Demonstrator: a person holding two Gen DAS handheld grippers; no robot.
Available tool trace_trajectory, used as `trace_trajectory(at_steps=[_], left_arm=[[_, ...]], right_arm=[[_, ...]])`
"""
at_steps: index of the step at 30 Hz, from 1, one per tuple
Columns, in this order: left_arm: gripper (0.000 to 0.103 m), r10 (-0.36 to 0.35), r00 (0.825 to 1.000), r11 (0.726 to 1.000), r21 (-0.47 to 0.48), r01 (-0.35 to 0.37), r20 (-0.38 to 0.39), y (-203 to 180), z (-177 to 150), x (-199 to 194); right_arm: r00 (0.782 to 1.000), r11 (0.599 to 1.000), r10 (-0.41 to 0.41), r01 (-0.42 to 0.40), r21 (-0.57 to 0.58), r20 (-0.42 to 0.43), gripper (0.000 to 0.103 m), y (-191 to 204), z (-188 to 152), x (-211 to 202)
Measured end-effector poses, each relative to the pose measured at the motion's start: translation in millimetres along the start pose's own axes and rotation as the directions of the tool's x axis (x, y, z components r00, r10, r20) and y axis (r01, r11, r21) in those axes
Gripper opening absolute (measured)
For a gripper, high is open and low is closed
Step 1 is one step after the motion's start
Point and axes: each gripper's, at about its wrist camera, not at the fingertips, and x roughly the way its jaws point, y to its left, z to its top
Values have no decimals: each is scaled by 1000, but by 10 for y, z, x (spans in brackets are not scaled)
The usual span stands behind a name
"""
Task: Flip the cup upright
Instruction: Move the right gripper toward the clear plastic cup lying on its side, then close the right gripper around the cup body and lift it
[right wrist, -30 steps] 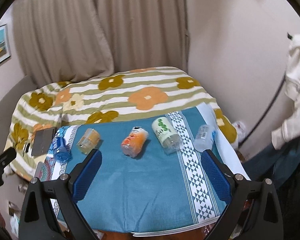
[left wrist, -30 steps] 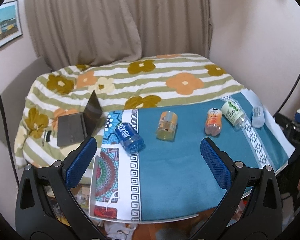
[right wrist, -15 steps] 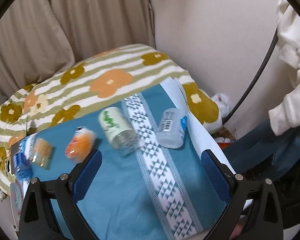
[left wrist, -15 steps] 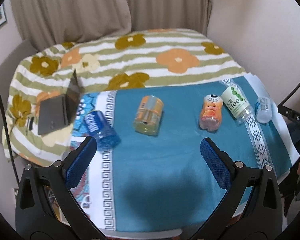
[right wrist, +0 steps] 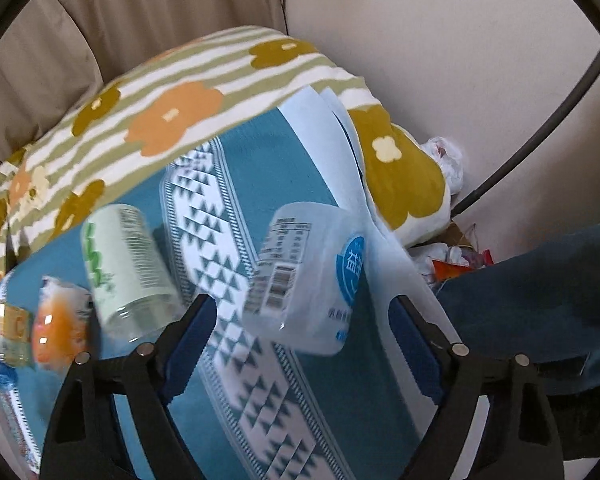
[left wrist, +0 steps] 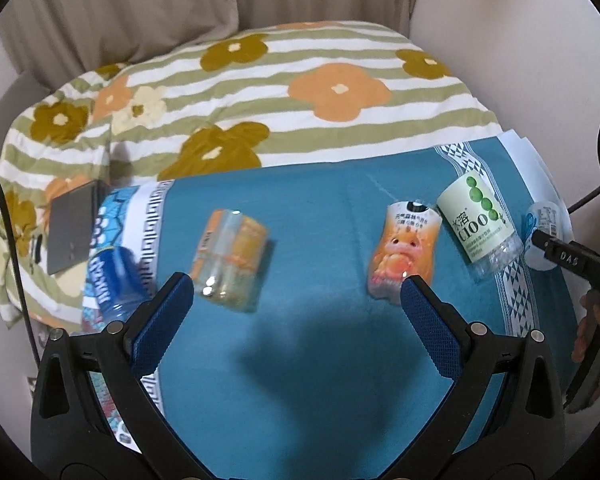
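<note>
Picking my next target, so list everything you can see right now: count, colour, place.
Blue-label cup: one, blue, lying on its side at the cloth's left edge.
Yellow-orange cup: one, lying on its side, left of centre.
Orange cup: one, lying on its side, right of centre.
Green-label cup: one, pale green, lying on its side near the patterned band.
White cup: one, white with blue logo, lying on its side, far right.
Cloth: one, teal, covering the table.
Quilt: one, striped with flowers, behind.
Dark flat device: one, grey, on the quilt, left.
Left gripper: open, above the cloth.
Right gripper: open, around the white cup.
</note>
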Motion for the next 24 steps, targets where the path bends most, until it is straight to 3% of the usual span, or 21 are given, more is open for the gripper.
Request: trace_trajectory(at_steps=[4,7,12,14,24], left_arm=[[103,-4,1000,1000,3,4,-18,-98,42,87],[103,-5,1000,1000,2,5,-30,-127,50,129],[103,2,999,1000,-12,-2,-37,-88,59,175],[103,4,999,1000,-20,-5,-41,-66,49,189],[103,3,1000,999,-43,-4,-17,90,-60,46]], right_arm=[[999,997,-32,33,-65,16,85,83,29,40],[999,994,-36,38,-102,18,73,152,30,76],[1000,995,-29,27,-101,-13,66,151,4,200],[1000,996,-23,21,-91,-21,59,129,11,232],[999,995,27,-26,-91,17,58,188,10,9]])
